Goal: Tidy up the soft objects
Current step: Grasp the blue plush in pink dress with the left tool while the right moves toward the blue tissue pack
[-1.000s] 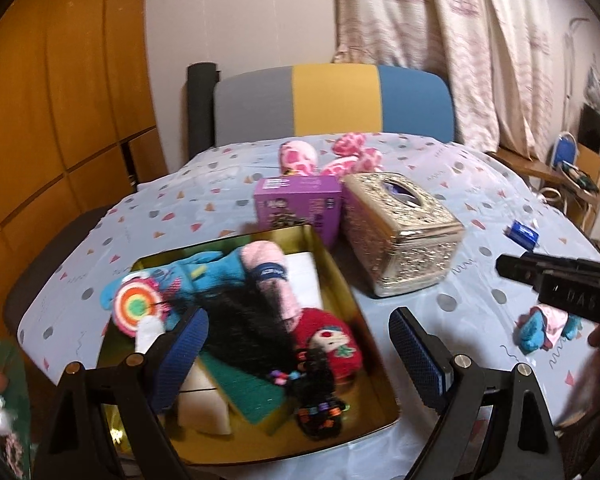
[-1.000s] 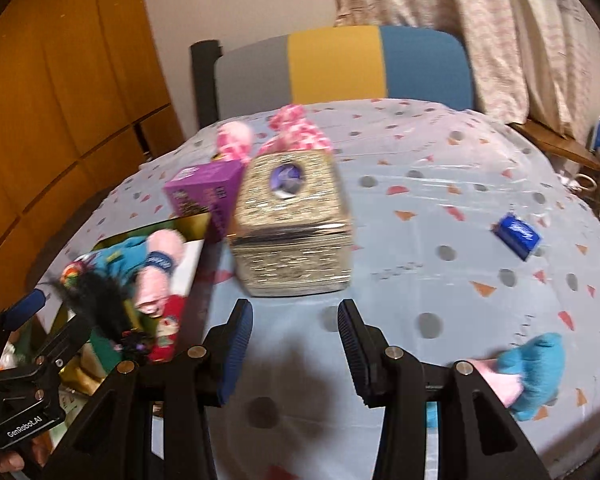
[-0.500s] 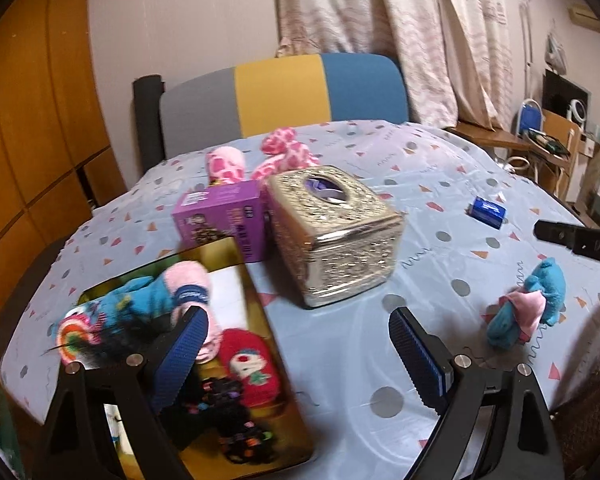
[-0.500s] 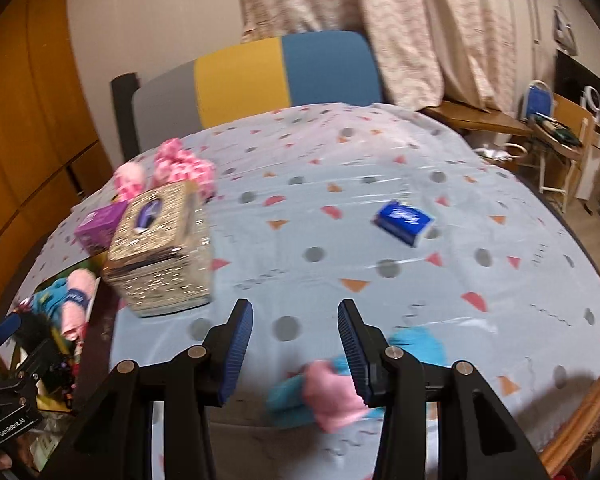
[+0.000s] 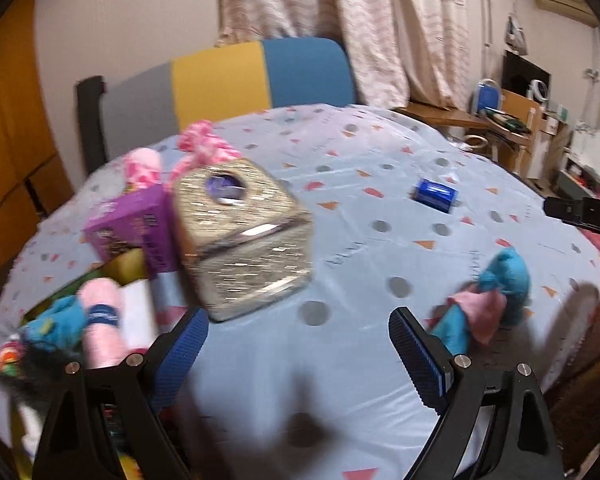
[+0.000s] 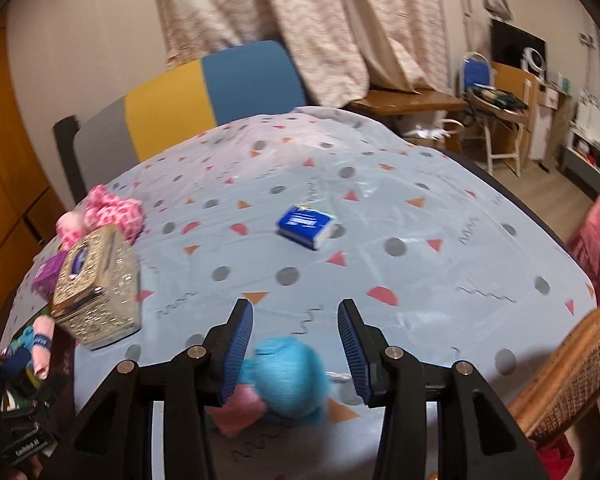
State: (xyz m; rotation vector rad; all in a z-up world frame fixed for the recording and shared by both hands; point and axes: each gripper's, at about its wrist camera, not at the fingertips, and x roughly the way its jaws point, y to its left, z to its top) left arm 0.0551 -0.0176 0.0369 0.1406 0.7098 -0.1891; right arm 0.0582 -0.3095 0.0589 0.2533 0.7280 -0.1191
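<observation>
A blue and pink soft toy (image 5: 488,300) lies on the spotted tablecloth near the table's right front edge. In the right wrist view the toy (image 6: 288,376) sits low between the fingers of my right gripper (image 6: 296,340). The jaws stand apart and neither pad presses on it. My left gripper (image 5: 296,344) is wide open over bare cloth, with nothing between its fingers. The toy is just beyond its right fingertip. A gold tray (image 5: 128,260) at the left holds several soft toys, among them a pink and blue one (image 5: 96,320).
A gold tissue box (image 5: 240,236) and a purple box (image 5: 136,224) stand beside the tray, with pink plush toys (image 5: 172,160) behind them. A blue tissue pack (image 6: 306,226) lies mid-table. A wicker chair (image 6: 572,376) stands at the right front, and a striped chair (image 5: 228,80) behind the table.
Both grippers have swung right, away from the tray. The right gripper has come over the blue and pink toy, which now sits between its fingers. Neither jaw width changed.
</observation>
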